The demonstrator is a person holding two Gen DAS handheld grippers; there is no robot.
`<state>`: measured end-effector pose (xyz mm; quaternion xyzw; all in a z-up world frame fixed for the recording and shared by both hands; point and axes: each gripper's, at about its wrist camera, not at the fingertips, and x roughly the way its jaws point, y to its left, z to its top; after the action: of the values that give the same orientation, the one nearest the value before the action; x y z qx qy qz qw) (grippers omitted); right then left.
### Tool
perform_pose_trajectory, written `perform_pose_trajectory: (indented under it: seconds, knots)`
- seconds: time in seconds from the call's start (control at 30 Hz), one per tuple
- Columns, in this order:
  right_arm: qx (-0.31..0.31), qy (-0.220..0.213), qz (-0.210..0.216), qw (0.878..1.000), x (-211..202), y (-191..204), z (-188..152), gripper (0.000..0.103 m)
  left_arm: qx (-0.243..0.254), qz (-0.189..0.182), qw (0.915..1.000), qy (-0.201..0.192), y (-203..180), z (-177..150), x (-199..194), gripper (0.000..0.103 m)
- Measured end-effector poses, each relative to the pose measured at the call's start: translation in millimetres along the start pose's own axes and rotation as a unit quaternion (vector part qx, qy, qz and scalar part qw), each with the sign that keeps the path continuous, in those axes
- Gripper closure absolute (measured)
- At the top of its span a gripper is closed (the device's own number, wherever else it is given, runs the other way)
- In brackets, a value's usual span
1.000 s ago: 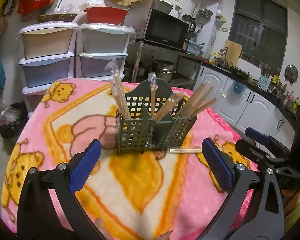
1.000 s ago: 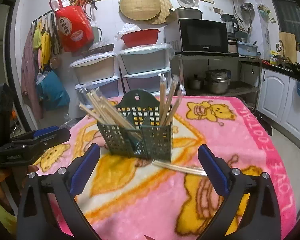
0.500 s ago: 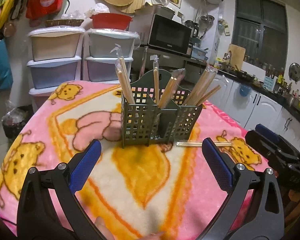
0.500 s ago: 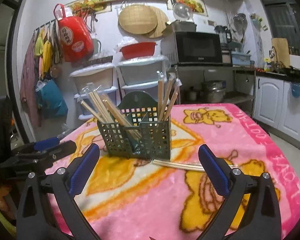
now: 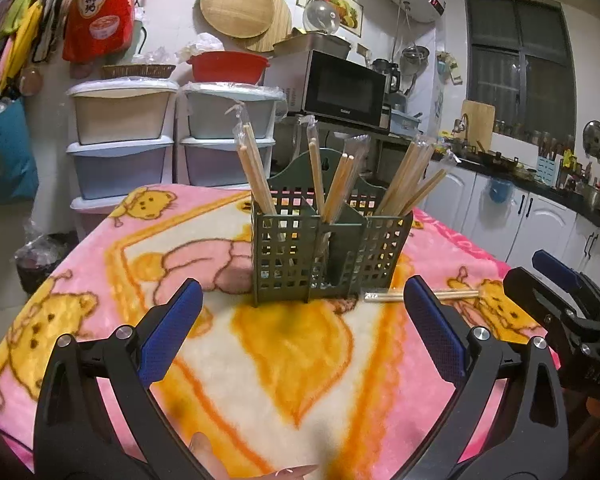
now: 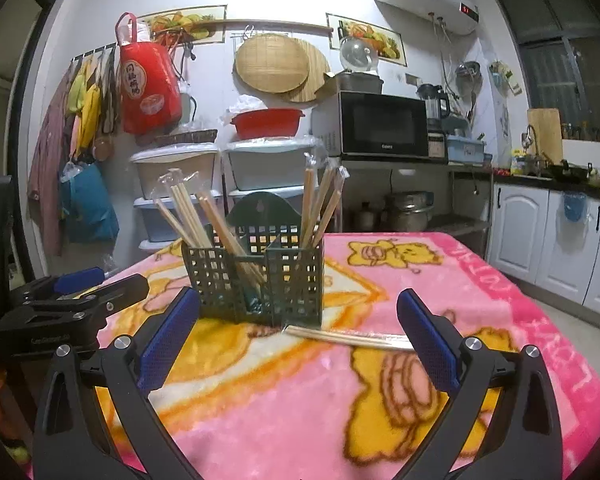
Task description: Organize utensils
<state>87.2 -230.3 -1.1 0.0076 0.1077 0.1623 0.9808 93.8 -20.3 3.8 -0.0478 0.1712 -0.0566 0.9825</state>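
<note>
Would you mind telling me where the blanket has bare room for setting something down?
The blanket is bare between the left gripper and the green caddy. It's crowded by the caddy's right foot, where wrapped chopsticks lie.

Each camera sits low behind its own gripper, looking forward over the blanket-covered desk toward the kitchen wall. The left view faces the green caddy from its left-front, the right view from its right-front; both share the caddy, the loose chopsticks and the microwave.
</note>
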Motion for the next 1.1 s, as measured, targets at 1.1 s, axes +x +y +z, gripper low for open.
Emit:
perform_pose_trajectory:
  seconds: [1.1]
  knots:
    - [0.002, -0.007, -0.004, 1.0, -4.3, -2.1, -2.7, 0.007, 0.0, -0.002, 1.0, -0.008, -1.7, -0.7, -4.6, 0.01]
